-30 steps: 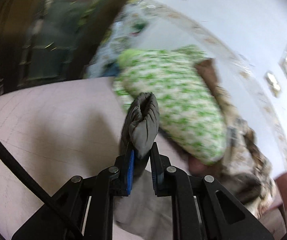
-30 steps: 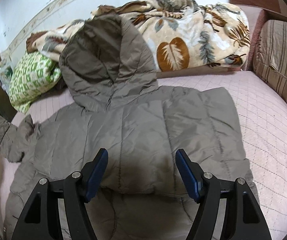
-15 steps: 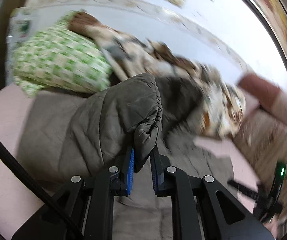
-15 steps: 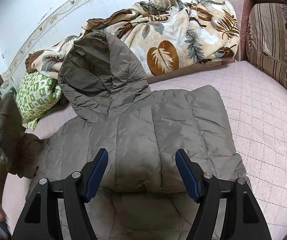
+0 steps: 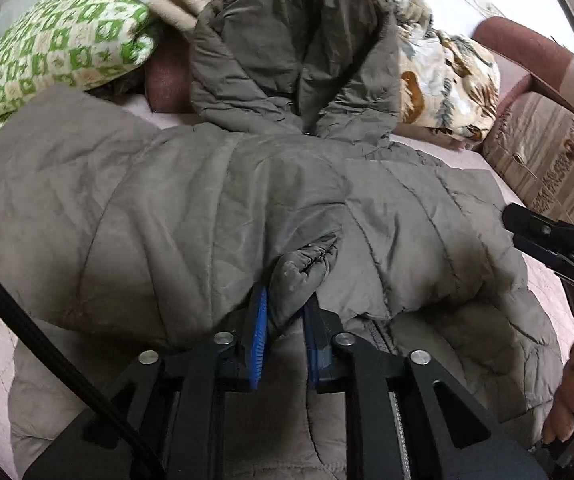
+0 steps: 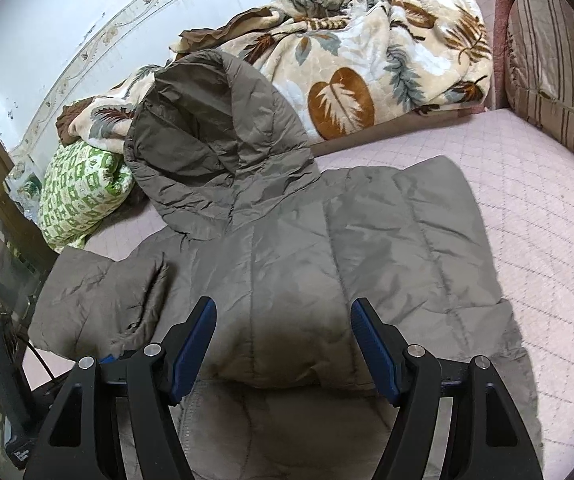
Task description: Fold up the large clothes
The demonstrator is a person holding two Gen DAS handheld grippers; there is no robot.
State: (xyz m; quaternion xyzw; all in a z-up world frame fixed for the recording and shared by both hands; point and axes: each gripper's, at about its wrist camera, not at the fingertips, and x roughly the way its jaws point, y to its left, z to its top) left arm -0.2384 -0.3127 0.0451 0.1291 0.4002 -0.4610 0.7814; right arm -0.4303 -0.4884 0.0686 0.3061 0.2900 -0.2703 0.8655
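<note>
Jacket: grey-brown quilted hooded jacket [image 6: 287, 264] lies spread flat on a bed, taking up the middle of both views.
Hood: the hood [image 6: 215, 148] points toward the far side of the bed and rests against the bedding piled there.
Sleeve: one sleeve [image 5: 167, 216] is folded across the jacket's body; its gathered cuff [image 5: 303, 276] ends near the middle of the jacket.
Left tongs: the left tongs [image 5: 285, 320] have just been opening. The cuff sits between the blue pads [image 5: 258, 332], and the right-hand pad stands clear of the fabric, so the grip looks released.
Right tongs: the right tongs [image 6: 283, 344] hover above the lower part of the jacket, spread wide apart with nothing between them.
Hand: in the left wrist view, a hand [image 5: 571, 396] grips a black handle at the right edge of the frame.
Bed: the bed [image 6: 527, 200] has a pale pink quilted cover with a diamond pattern.
Blanket: a cream blanket [image 6: 367, 80] printed with brown and grey leaves is bunched along the far edge.
Pillow: a green and white patterned pillow [image 6: 83, 196] lies beside the hood.
Cushion: a striped brown cushion [image 6: 551, 72] stands at the bed's right end.
</note>
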